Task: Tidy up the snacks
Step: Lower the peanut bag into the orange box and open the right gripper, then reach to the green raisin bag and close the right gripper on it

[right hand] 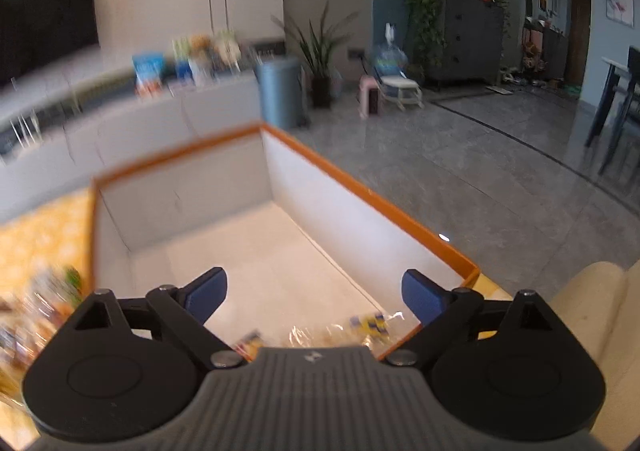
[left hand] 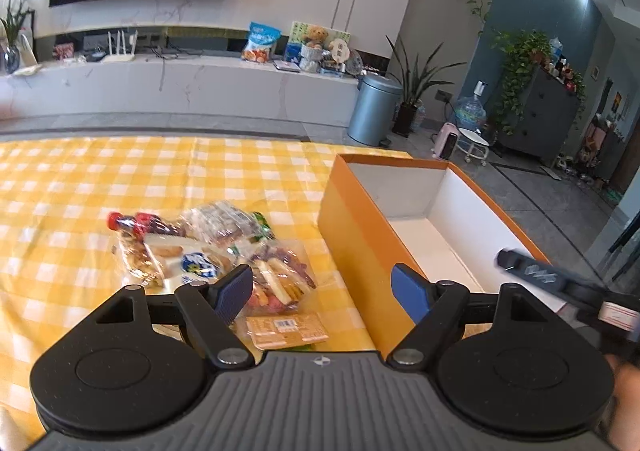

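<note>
Tablecloth (left hand: 120, 179) looks like thin cloth w/ a slight sheen, creased. Box (left hand: 352, 235) = matt orange card outside, smooth white paper-ish inside. Snack packs (left hand: 224, 251) are glossy crinkly clear plastic, plus one flat wrapped biscuit pack (left hand: 286, 331). Left gripper (left hand: 322, 293): matt black plastic arms, blue ribbed rubbery pads (left hand: 410, 293), grey ribbed body, small shiny metal pivots. Bin (left hand: 374, 109) is brushed metal-looking. Floor (right hand: 460, 179) = polished grey tile.
</note>
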A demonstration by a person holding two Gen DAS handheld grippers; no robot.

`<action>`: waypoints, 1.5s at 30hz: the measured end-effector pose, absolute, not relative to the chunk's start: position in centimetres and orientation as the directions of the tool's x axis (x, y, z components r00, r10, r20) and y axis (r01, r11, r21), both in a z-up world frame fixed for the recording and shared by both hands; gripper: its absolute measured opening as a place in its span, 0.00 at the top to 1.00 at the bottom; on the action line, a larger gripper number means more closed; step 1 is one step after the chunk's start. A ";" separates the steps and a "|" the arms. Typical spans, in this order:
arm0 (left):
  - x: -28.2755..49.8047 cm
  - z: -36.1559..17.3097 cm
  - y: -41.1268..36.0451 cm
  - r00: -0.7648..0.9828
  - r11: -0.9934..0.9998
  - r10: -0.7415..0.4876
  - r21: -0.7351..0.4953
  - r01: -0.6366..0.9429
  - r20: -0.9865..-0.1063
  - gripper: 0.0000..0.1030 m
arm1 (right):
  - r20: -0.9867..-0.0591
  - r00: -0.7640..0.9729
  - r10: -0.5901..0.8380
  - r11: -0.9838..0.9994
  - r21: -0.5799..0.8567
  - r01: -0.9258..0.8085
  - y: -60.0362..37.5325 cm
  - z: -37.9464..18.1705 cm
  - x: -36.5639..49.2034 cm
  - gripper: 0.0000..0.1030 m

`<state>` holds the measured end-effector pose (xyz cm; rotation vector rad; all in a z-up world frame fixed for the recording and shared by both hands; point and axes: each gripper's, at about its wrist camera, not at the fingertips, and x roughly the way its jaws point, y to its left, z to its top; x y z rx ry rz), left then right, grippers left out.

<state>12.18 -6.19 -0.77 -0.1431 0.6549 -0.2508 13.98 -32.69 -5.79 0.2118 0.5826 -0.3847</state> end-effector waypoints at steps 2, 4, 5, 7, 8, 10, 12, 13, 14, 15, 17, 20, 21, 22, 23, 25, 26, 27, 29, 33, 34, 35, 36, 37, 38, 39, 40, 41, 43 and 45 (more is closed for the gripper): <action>11.7 -0.1 -6.0 0.778 0.965 -0.255 -0.195 0.173 -0.574 0.10 | -0.509 0.824 -0.248 0.908 0.174 0.380 -32.9 -5.2 12.5 0.11; 11.1 0.6 -5.7 0.789 0.972 -0.228 -0.178 0.152 -0.571 0.10 | -0.466 0.860 -0.208 0.912 0.226 0.343 -32.4 -4.6 11.3 0.11; 10.9 0.8 -5.6 0.791 0.977 -0.206 -0.161 0.137 -0.576 0.10 | -0.455 0.870 -0.191 0.921 0.222 0.319 -31.8 -4.1 11.0 0.11; 10.3 1.3 -5.1 0.801 0.983 -0.179 -0.127 0.129 -0.571 0.10 | -0.438 0.882 -0.171 0.948 0.172 0.269 -30.2 -3.1 10.8 0.11; 10.0 1.5 -4.8 0.806 0.986 -0.167 -0.115 0.123 -0.568 0.10 | -0.422 0.891 -0.169 0.957 0.145 0.250 -29.3 -2.6 10.6 0.11; 9.3 1.8 -3.8 0.816 0.990 -0.136 -0.100 0.097 -0.562 0.10 | -0.382 0.913 -0.145 0.971 0.123 0.206 -27.3 -1.4 9.9 0.11; 8.8 1.8 -2.4 0.822 0.993 -0.100 -0.102 0.051 -0.560 0.10 | -0.351 0.932 -0.093 0.980 0.134 0.149 -25.5 -0.2 9.4 0.11; 8.6 1.6 -1.5 0.819 0.994 -0.083 -0.104 0.028 -0.568 0.10 | -0.337 0.939 -0.065 0.981 0.149 0.121 -24.7 0.3 9.4 0.11; 8.6 1.5 -0.6 0.814 0.994 -0.070 -0.109 0.008 -0.577 0.10 | -0.326 0.945 -0.034 0.982 0.165 0.092 -23.8 0.5 9.4 0.11; 8.6 1.3 0.4 0.808 0.993 -0.058 -0.116 -0.013 -0.586 0.10 | -0.323 0.946 0.000 0.982 0.178 0.061 -22.9 0.7 9.5 0.11; 8.4 0.8 2.5 0.799 0.990 -0.035 -0.132 -0.055 -0.600 0.10 | -0.334 0.941 0.061 0.982 0.189 0.004 -20.7 0.6 9.7 0.11; 8.0 -0.7 5.3 0.784 0.987 0.004 -0.125 -0.104 -0.621 0.10 | -0.362 0.925 0.115 0.980 0.191 -0.048 -17.4 -0.5 9.8 0.11; 8.0 -1.2 6.1 0.779 0.985 0.015 -0.122 -0.118 -0.626 0.10 | -0.377 0.917 0.132 0.981 0.181 -0.067 -16.4 -1.2 9.8 0.11; 8.1 -1.7 6.8 0.774 0.984 0.024 -0.122 -0.130 -0.633 0.10 | -0.394 0.908 0.144 0.983 0.161 -0.086 -15.4 -2.0 9.8 0.11; 8.2 -2.2 7.5 0.767 0.982 0.028 -0.126 -0.141 -0.641 0.10 | -0.410 0.900 0.147 0.986 0.134 -0.100 -14.5 -2.8 9.8 0.11; 8.7 -3.1 8.7 0.753 0.977 0.022 -0.145 -0.155 -0.657 0.11 | -0.440 0.886 0.143 0.990 0.071 -0.124 -12.8 -4.2 10.2 0.11; 8.9 -3.5 9.3 0.747 0.975 0.015 -0.157 -0.160 -0.665 0.11 | -0.451 0.882 0.138 0.990 0.046 -0.131 -12.2 -4.9 10.3 0.11; 9.1 -3.9 9.8 0.740 0.971 0.007 -0.172 -0.165 -0.673 0.11 | -0.461 0.878 0.133 0.990 0.028 -0.136 -12.1 -5.7 10.3 0.11; 9.4 -4.8 10.5 0.726 0.964 -0.009 -0.198 -0.176 -0.688 0.11 | -0.488 0.863 0.128 0.990 0.013 -0.140 -11.7 -7.0 10.6 0.11; 9.7 -5.7 11.2 0.710 0.957 -0.037 -0.228 -0.176 -0.703 0.11 | -0.578 0.811 0.093 0.994 0.003 -0.111 -11.5 -10.5 11.4 0.11; 9.7 -5.9 11.2 0.708 0.957 -0.043 -0.232 -0.173 -0.705 0.11 | -0.607 0.791 0.079 0.995 -0.006 -0.103 -11.4 -11.4 11.8 0.11; 9.7 -6.0 11.2 0.706 0.956 -0.049 -0.237 -0.171 -0.707 0.11 | -0.624 0.779 0.056 0.996 -0.019 -0.087 -11.2 -12.0 12.1 0.11; 9.7 -6.2 11.3 0.703 0.955 -0.055 -0.244 -0.171 -0.709 0.11 | -0.624 0.781 0.033 0.997 -0.032 -0.068 -11.1 -12.4 12.3 0.11; 9.7 -6.3 11.2 0.701 0.954 -0.062 -0.249 -0.168 -0.711 0.11 | -0.619 0.785 0.028 0.997 -0.035 -0.063 -11.1 -12.5 12.4 0.11; 9.7 -6.3 11.1 0.699 0.954 -0.068 -0.253 -0.164 -0.712 0.11 | -0.623 0.781 0.034 0.997 -0.031 -0.068 -11.1 -12.6 12.7 0.11; 9.7 -6.4 11.0 0.697 0.954 -0.074 -0.254 -0.159 -0.714 0.11 | -0.632 0.774 0.039 0.997 -0.027 -0.073 -11.2 -12.6 12.9 0.11; 9.7 -6.4 10.9 0.696 0.955 -0.078 -0.255 -0.155 -0.714 0.11 | -0.644 0.764 0.035 0.997 -0.031 -0.071 -11.2 -12.7 13.2 0.11; 9.7 -6.3 10.8 0.696 0.955 -0.082 -0.255 -0.149 -0.714 0.11 | -0.663 0.749 0.025 0.997 -0.033 -0.063 -11.3 -12.9 13.6 0.11; 9.6 -6.2 10.7 0.695 0.956 -0.090 -0.257 -0.141 -0.713 0.11 | -0.709 0.705 0.030 0.999 -0.004 -0.047 -11.8 -13.5 14.7 0.11; 9.5 -6.2 10.7 0.698 0.956 -0.093 -0.260 -0.137 -0.710 0.11 | -0.715 0.698 0.048 0.999 0.046 -0.021 -12.4 -13.6 15.5 0.11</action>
